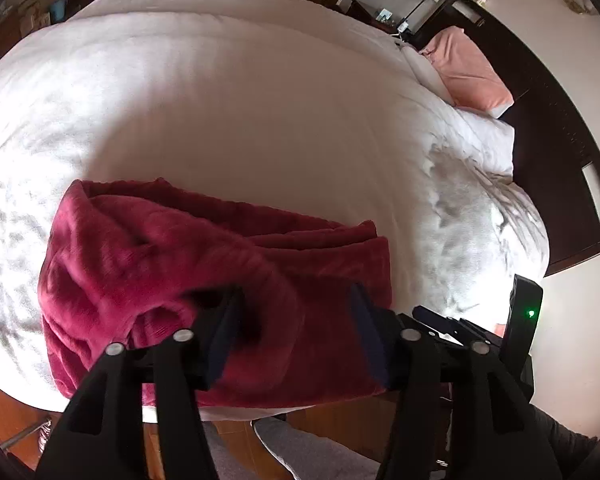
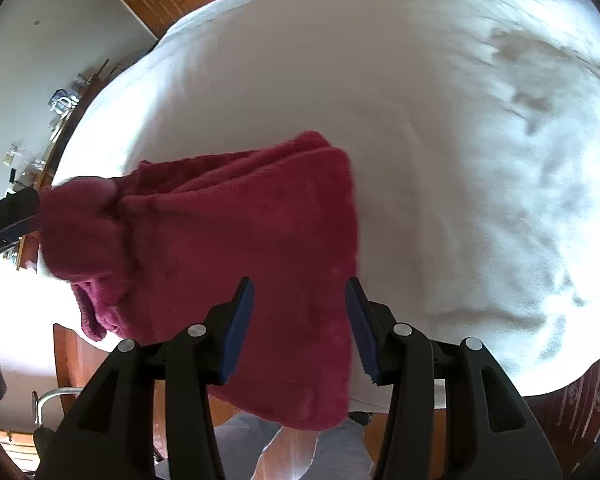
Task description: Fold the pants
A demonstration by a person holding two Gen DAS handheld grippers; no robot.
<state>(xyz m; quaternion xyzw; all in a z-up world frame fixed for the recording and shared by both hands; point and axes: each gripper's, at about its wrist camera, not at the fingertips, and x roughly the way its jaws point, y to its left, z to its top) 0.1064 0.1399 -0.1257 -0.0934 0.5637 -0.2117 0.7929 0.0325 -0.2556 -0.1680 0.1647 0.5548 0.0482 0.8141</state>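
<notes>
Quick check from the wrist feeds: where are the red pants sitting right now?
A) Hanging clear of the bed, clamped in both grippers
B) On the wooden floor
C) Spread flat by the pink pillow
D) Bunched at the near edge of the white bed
D: the red pants lie bunched on the white bed at its near edge, far from the pink pillow; right gripper is open.

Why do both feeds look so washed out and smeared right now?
Left wrist view: the white bedding is overexposed, with fisheye bending of the bed edge; the red pants are slightly motion-blurred around the open left claw. Right wrist view: strong glare at the lower left, and the pants' right edge is smeared; the open right claw stays sharp.
</notes>
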